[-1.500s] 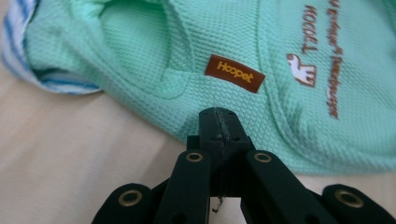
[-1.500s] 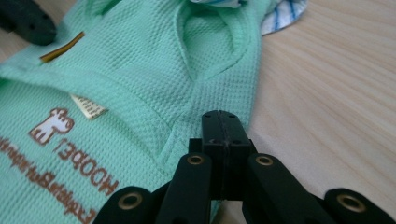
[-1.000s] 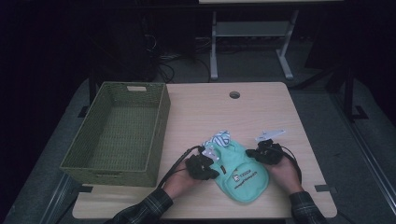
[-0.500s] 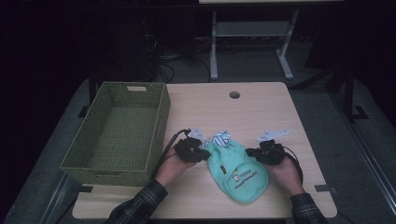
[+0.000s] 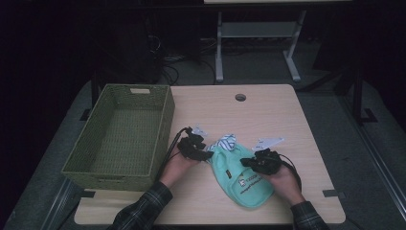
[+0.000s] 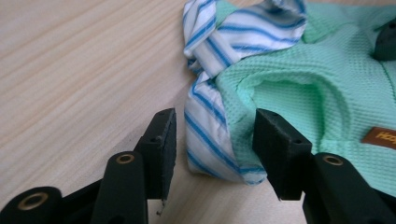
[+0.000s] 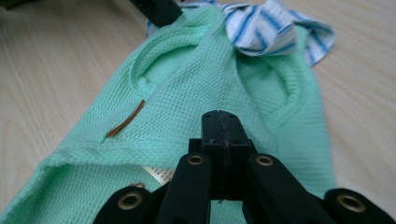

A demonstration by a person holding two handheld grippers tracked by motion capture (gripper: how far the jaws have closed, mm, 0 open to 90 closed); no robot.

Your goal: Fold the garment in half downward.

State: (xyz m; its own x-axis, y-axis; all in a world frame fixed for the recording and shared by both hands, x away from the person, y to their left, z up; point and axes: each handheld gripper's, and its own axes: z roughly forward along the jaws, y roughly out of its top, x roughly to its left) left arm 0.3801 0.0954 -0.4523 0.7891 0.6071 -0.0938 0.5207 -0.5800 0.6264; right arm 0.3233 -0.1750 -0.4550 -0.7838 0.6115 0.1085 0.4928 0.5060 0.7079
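A small mint-green garment point(image 5: 242, 184) with a blue-and-white striped collar point(image 5: 226, 142) lies flat on the wooden table point(image 5: 287, 120). My left gripper point(image 5: 206, 154) is at the garment's upper left edge. Its jaws have just been opening and now stand apart in the left gripper view point(image 6: 212, 149). The striped hem point(image 6: 205, 140) lies between them, and the pads do not press on it. My right gripper point(image 5: 246, 163) rests on the garment's right side. In the right gripper view its jaws point(image 7: 220, 140) are pressed together over the green cloth point(image 7: 187, 84); whether a fold is pinched is hidden.
A woven green basket point(image 5: 165, 124) stands with nothing in it at the table's left, close to my left hand. A round cable hole point(image 5: 240, 97) sits near the table's far edge. Bare wood lies behind and to the right of the garment.
My left gripper has slid left off the garment's middle to its upper left edge and its jaws have opened. The garment now lies flatter. The right gripper stays shut and shifted slightly.
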